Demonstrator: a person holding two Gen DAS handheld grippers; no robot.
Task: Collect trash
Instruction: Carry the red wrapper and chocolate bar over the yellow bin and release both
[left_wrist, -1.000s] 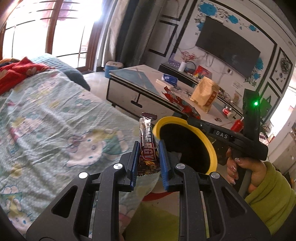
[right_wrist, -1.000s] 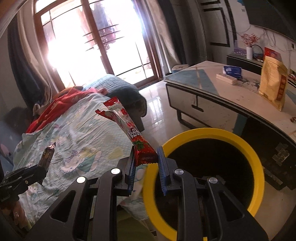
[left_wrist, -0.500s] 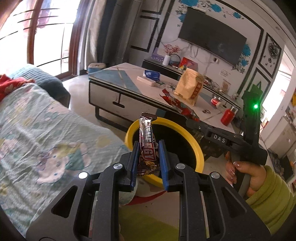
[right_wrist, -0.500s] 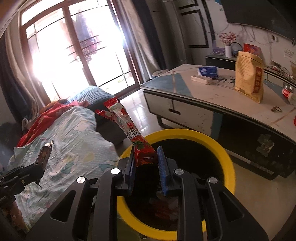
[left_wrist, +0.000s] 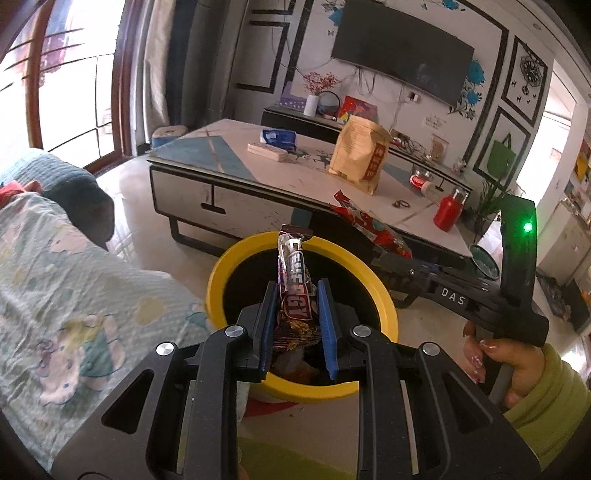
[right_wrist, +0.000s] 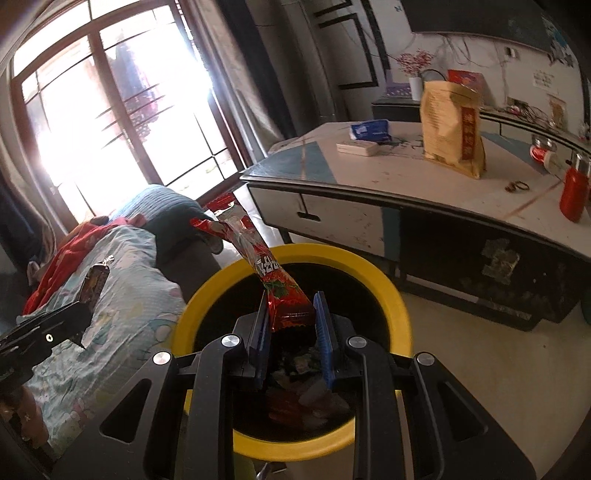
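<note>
We hold left gripper (left_wrist: 297, 321) clenched on upright silver-brown snack-bar wrapper (left_wrist: 293, 273), right gripper (right_wrist: 290, 325) on red foil wrapper (right_wrist: 258, 262); yellow-rimmed black bin (left_wrist: 236, 258) gapes lower centre, directly beneath both.

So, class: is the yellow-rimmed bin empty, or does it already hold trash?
Not empty. The right wrist view looks down into the yellow-rimmed bin and shows crumpled wrappers at its dark bottom. How full it is cannot be judged.

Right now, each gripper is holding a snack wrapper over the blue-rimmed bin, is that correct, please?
Nearly: the bin's rim is yellow, not blue, as the right wrist view shows. The left gripper holds the brown bar wrapper and the right gripper holds the red wrapper over it.
</note>
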